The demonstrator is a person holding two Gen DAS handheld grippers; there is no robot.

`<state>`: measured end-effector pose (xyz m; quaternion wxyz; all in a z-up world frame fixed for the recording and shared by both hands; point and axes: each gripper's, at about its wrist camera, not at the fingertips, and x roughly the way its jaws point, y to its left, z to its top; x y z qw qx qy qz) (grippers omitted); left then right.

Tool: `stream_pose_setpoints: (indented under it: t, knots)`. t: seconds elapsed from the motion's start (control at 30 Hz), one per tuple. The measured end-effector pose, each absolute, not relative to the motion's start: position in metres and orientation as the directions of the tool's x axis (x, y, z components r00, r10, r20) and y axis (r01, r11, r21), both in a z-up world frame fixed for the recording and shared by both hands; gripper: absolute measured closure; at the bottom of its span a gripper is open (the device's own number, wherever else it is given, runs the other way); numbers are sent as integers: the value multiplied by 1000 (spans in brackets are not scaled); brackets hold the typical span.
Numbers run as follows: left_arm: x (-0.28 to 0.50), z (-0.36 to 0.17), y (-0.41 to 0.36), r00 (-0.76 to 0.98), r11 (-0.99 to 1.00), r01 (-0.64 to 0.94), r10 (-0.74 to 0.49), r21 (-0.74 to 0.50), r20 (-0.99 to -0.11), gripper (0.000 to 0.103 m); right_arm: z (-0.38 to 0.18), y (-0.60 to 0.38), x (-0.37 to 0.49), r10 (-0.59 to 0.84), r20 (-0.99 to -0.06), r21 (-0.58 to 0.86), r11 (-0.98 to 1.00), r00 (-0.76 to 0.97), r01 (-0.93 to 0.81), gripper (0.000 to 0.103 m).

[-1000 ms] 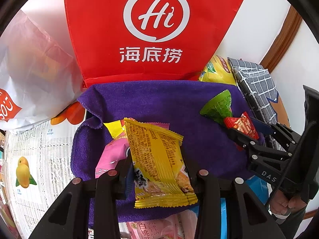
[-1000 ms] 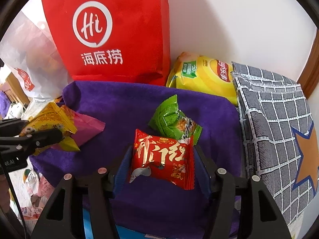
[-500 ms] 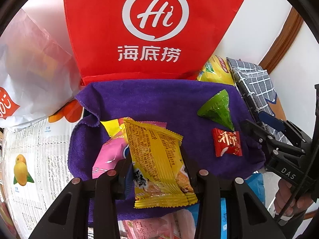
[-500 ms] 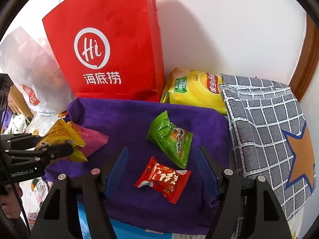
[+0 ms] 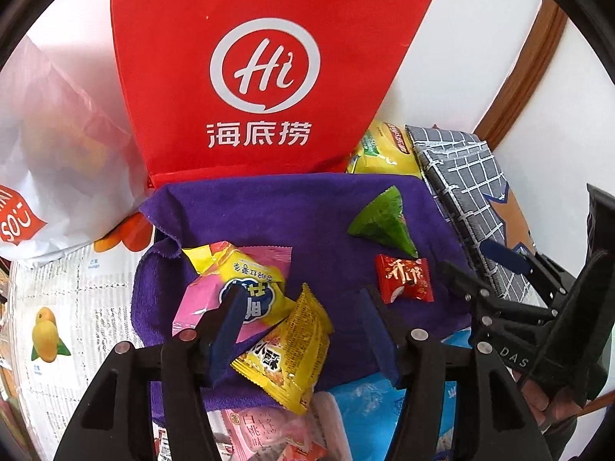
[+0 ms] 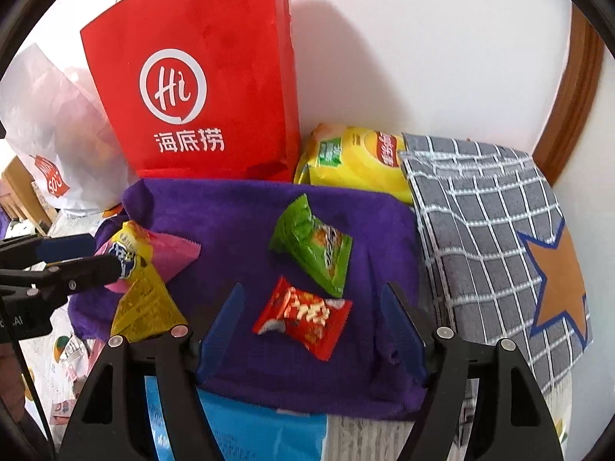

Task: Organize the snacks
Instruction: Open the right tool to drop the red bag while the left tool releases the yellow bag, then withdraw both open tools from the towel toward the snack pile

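Landmark: purple fleece cloth (image 5: 269,211), spread flat in front of the tall red paper bag with white "Hi" logo (image 5: 265,65).

Left gripper (image 5: 300,299): jaws have just been opening, now spread. Yellow crinkled foil snack packet with black print (image 5: 288,349) sits between the blue pads, tilted on edge, near the cloth's front edge. It seems to lean on the left pad only; the contact is hard to confirm from this angle. No pinch.

Behind that packet, on the cloth's left part: a second yellow packet with a blue-and-white label (image 5: 246,276) lying on top of a flat pink foil packet (image 5: 200,299).

Right gripper (image 6: 313,299): jaws have just been opening, now spread wide, pads clear of everything. Small red foil candy packet with gold characters (image 6: 303,319) lies flat on the cloth between the pads, sawtooth seals at both ends, touching neither.

Green pillow-shaped snack packet (image 6: 313,249): on the cloth just behind the red one, puffed, one corner raised.

Off the cloth:
- yellow chip bag (image 6: 353,161) at its back right corner, against the white wall
- grey checked fabric with an orange star (image 6: 499,238) along its right side
- white plastic bag (image 5: 57,146) to its left
- light blue package (image 6: 246,430) under its front edge

A person's fingers (image 5: 538,392) show gripping the right gripper's handle in the left wrist view.
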<state>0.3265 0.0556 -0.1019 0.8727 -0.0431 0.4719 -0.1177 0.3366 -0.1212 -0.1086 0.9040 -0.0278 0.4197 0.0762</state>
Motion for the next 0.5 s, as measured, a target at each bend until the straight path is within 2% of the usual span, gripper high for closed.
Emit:
stream_pose_setpoints:
  t: [0.17, 0.3, 0.5]
  knots:
    - [321, -94, 55, 535, 968, 169, -248, -185, -808, 45, -107, -129, 321, 81, -777, 5, 992, 625, -123, 28]
    - [317, -88, 56, 540, 968, 172, -247, -181, -805, 44, -104, -137, 309, 39, -777, -18, 996, 628, -84, 20]
    - [310, -79, 54, 555, 970, 182, -238, -163, -797, 44, -94, -151, 290, 31, -753, -8, 998, 657, -56, 20]
